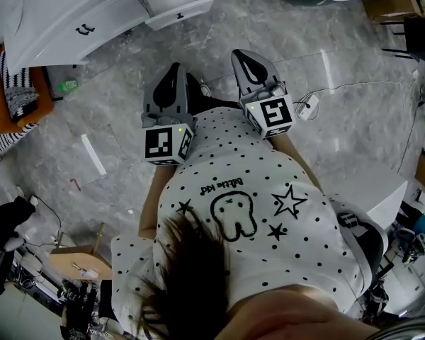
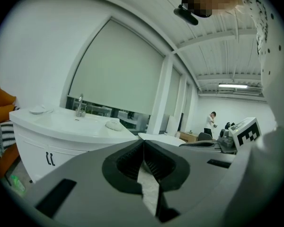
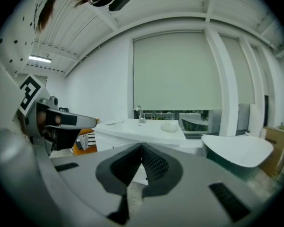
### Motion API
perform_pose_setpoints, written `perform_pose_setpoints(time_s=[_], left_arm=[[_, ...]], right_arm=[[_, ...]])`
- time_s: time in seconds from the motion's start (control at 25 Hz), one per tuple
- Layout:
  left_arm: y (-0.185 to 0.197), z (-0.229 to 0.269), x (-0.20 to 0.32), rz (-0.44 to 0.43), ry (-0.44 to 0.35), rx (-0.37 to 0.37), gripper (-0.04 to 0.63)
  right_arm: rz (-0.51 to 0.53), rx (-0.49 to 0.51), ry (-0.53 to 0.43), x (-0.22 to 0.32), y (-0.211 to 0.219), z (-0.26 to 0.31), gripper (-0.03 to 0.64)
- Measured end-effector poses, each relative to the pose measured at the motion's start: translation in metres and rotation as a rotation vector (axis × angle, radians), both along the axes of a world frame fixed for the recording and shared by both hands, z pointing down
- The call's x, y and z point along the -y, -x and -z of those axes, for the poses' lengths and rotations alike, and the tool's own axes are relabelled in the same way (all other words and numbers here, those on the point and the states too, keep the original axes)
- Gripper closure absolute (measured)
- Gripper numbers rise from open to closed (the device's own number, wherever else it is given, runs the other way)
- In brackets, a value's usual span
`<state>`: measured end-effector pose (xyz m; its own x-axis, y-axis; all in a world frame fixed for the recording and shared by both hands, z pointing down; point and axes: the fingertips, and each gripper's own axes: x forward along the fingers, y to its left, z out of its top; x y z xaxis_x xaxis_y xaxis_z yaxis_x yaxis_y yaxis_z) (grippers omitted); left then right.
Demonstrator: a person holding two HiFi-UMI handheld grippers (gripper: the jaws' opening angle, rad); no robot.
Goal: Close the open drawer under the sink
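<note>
The left claw (image 2: 143, 143) and right claw (image 3: 142, 147) sit clenched, empty, away from the drawer (image 1: 180, 14)

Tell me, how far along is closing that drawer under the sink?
Nothing is done yet: the drawer stands pulled out of the vanity. In hand: the left gripper and right gripper, both shut and empty, point roughly toward it, well short of it. Left: reach the drawer front and push it in.
</note>
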<state>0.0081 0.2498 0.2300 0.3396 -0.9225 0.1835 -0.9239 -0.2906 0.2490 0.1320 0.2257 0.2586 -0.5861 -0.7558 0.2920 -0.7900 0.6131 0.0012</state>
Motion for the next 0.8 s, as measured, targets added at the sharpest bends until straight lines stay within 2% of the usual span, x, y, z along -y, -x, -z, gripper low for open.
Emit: perform_pose_setpoints(time_s=[0.24,0.56,0.8], left_arm=[[0.01,-0.005,0.016,-0.002,0.011,-0.01,0.585],[0.018,-0.006,0.061,-0.052,0.032,-0.022,0.584],[0.038,-0.003,0.094,-0.024,0.02,-0.02,0.586]], right_arm=[[-0.024,-0.004,0.014,0.014,0.005,-0.006,0.601],[-0.069,-0.03,0.041,0.047,0.015,-0.009,0.601],[-0.102,-0.033,0.091,0.067,0.02,-0.015,0.601]])
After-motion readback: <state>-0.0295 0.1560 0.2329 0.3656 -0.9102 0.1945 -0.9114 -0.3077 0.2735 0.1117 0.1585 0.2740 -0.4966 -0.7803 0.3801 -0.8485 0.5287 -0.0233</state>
